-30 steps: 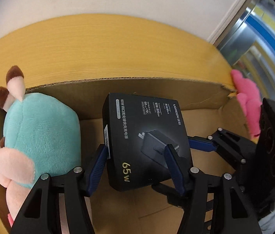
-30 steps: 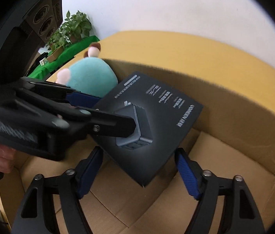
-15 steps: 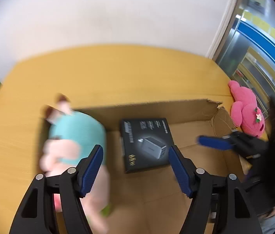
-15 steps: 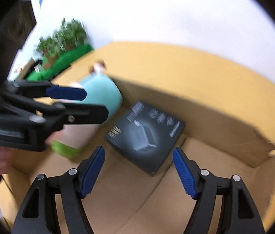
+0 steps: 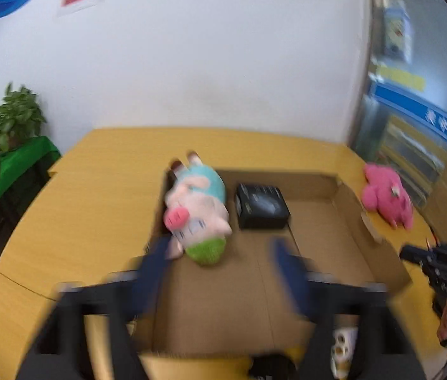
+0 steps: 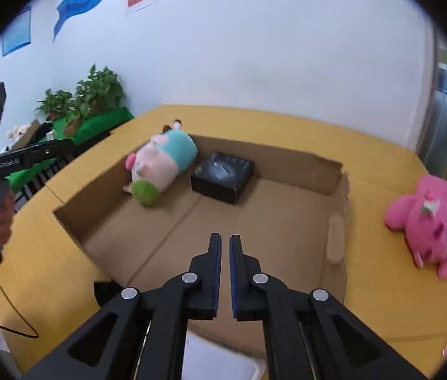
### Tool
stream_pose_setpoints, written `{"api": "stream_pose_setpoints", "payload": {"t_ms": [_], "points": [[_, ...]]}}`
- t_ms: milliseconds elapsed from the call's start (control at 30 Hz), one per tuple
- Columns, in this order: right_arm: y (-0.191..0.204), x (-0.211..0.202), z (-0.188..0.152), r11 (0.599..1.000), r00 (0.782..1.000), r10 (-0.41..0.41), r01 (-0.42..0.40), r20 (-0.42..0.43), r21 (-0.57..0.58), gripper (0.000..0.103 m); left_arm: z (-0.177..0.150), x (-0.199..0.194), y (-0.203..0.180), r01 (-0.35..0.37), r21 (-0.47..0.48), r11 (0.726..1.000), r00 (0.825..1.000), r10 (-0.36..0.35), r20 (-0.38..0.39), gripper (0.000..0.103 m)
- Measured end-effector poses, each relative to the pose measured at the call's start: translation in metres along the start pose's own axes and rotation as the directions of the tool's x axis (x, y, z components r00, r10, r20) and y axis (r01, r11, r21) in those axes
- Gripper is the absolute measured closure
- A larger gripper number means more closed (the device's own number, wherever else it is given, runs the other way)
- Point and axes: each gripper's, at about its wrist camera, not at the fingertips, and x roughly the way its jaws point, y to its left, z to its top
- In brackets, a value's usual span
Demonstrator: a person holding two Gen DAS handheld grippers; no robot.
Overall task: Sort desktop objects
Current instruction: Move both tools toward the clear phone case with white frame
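A black charger box (image 5: 261, 201) (image 6: 222, 177) lies in the open cardboard box (image 5: 343, 247) (image 6: 286, 212) beside a teal-and-pink plush pig (image 5: 196, 204) (image 6: 161, 166). A pink plush toy (image 5: 386, 196) (image 6: 427, 221) lies on the yellow table right of the box. My left gripper (image 5: 220, 253) is open, empty and blurred, held above the box's near part. My right gripper (image 6: 225, 245) is shut and empty, above the box's near edge. The left gripper also shows at the left of the right wrist view (image 6: 33, 155).
The yellow table (image 5: 90, 190) (image 6: 381, 285) stands against a white wall. Potted plants on a green-covered stand (image 5: 11, 155) (image 6: 90, 107) are at the far left. A small white object (image 5: 340, 348) and a dark object lie by the box's near wall.
Both grippers have let go of the charger box and pulled back and up. The box now lies in the cardboard box. My right gripper has closed.
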Motion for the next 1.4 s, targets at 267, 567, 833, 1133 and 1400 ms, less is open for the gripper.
{"api": "stream_pose_setpoints", "payload": {"t_ms": [267,567,833,1133,1400], "points": [[0.012,-0.052,-0.034,0.992,0.997,-0.018,0.008,0.078,0.125,0.016,-0.035,-0.035,-0.027,-0.014,0.014,1.0,0.997,0.013,0.075,0.008],[0.031,-0.091,-0.042,0.997,0.993,-0.034,0.027,0.111,0.069,0.016,-0.052,-0.087,-0.028,-0.006,-0.068,0.998,0.972,0.022,0.234,0.004],[0.034,-0.105,-0.046,0.995,0.988,-0.061,0.049,0.139,0.086,0.016,-0.062,-0.096,-0.052,-0.065,0.027,0.998,0.979,0.059,0.196,0.004],[0.026,-0.113,-0.048,0.991,0.982,-0.113,0.101,0.15,0.084,0.016,-0.072,-0.08,-0.058,-0.032,0.016,0.999,0.992,0.03,0.122,0.004],[0.019,-0.108,-0.054,0.995,0.991,-0.026,0.014,0.128,0.096,0.016,-0.077,-0.072,-0.064,-0.016,0.012,1.0,0.993,0.014,0.117,0.004]]}}
